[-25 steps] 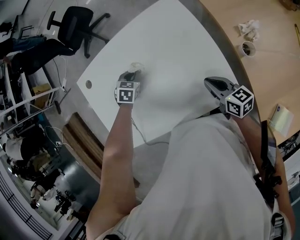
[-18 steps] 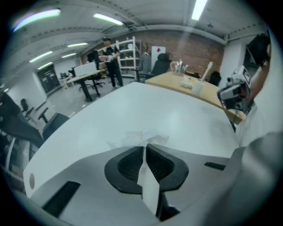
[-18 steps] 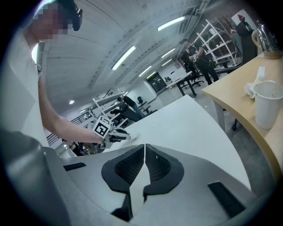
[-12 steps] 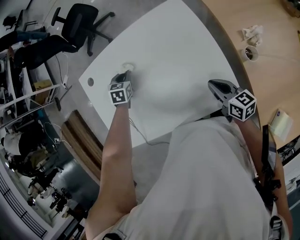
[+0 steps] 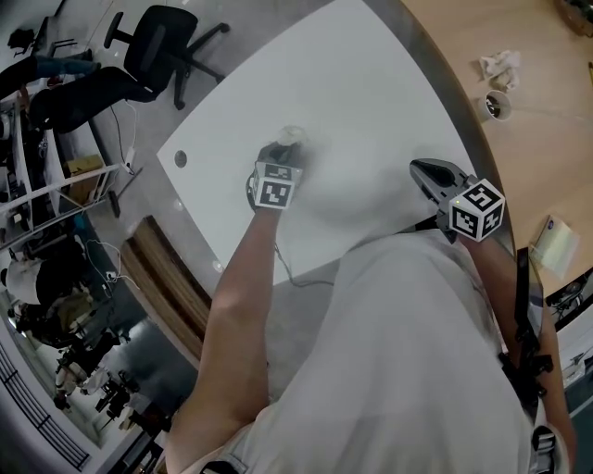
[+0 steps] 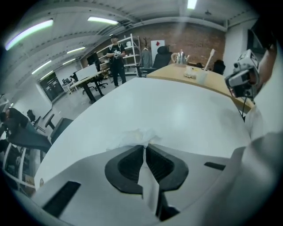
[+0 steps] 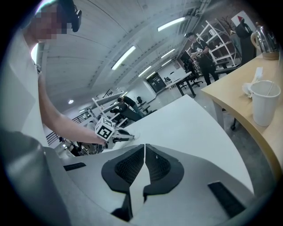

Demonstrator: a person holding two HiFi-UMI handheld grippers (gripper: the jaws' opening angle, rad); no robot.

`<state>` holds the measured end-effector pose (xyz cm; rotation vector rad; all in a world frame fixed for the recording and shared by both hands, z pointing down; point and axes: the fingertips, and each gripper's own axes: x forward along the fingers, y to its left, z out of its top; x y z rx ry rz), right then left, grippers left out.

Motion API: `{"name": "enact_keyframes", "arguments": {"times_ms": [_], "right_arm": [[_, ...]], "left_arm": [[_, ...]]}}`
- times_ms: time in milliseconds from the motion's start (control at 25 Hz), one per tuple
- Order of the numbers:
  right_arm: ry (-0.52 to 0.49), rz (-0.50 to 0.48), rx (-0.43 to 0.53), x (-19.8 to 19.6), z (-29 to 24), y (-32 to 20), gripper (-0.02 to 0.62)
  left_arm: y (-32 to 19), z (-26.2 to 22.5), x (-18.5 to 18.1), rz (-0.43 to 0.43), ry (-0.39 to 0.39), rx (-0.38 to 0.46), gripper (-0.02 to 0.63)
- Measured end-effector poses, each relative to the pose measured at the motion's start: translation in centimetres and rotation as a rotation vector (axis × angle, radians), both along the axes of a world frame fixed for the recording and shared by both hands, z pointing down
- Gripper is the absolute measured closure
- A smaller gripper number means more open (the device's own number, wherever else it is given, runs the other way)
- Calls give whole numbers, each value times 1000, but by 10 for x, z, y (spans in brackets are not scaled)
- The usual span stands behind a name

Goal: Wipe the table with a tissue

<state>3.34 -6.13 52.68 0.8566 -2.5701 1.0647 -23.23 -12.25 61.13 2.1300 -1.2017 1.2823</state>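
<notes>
White tissue (image 5: 294, 135) half-hidden overhead; left gripper view shows your left gripper (image 6: 144, 145) pinching it on table (image 5: 371, 83); right gripper (image 7: 144, 154) closed, empty.

The white table (image 5: 371, 83) has a smooth, satin top that carries soft reflections of the ceiling lights. On the white table, the tissue (image 6: 132, 136) is thin white paper, crumpled, soft and matt. The left gripper (image 6: 144, 145) and right gripper (image 7: 144, 146) have matt light-grey plastic shells, and their black pads (image 6: 128, 165) look rubbery and finely ribbed. Beside the white table, the wooden table (image 5: 537, 83) is pale, smooth wood with a low sheen. Its white cup (image 7: 264, 106) is matt. Beyond the white table, the floor (image 5: 269, 18) is smooth and grey and the brick wall (image 6: 194, 42) is rough and red. The person's shirt (image 5: 417, 370) is matt white cloth.
</notes>
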Motion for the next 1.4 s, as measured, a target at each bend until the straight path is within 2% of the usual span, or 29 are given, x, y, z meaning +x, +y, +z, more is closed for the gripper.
{"name": "enact_keyframes", "arguments": {"times_ms": [280, 400, 520, 640, 720, 800, 880, 1080, 1200, 1400], "right_arm": [[-3, -14, 14, -7, -3, 4, 575], [3, -16, 18, -8, -2, 9, 575], [7, -17, 27, -10, -5, 12, 575], [7, -2, 42, -10, -10, 10, 575], [5, 18, 53, -7, -14, 7, 575], [7, 34, 66, -5, -17, 5, 575], [21, 38, 79, -2, -18, 5, 576], [42, -10, 131, -14, -27, 3, 576], [32, -75, 168, -35, -39, -5, 577], [3, -195, 228, -72, -60, -6, 577]], "left_arm": [[39, 0, 64, 199, -53, 58, 583], [61, -1, 95, 261, -41, 60, 583], [88, -2, 127, 335, 8, 19, 583], [115, -4, 157, 355, 137, -85, 583], [128, -10, 170, 318, 254, -128, 583], [133, -24, 172, 267, 344, -109, 583], [136, -39, 166, 213, 403, -66, 583], [135, -68, 125, 69, 463, 88, 583], [134, -80, 92, -61, 485, 162, 583], [143, -97, 51, -229, 499, 240, 583]]}}
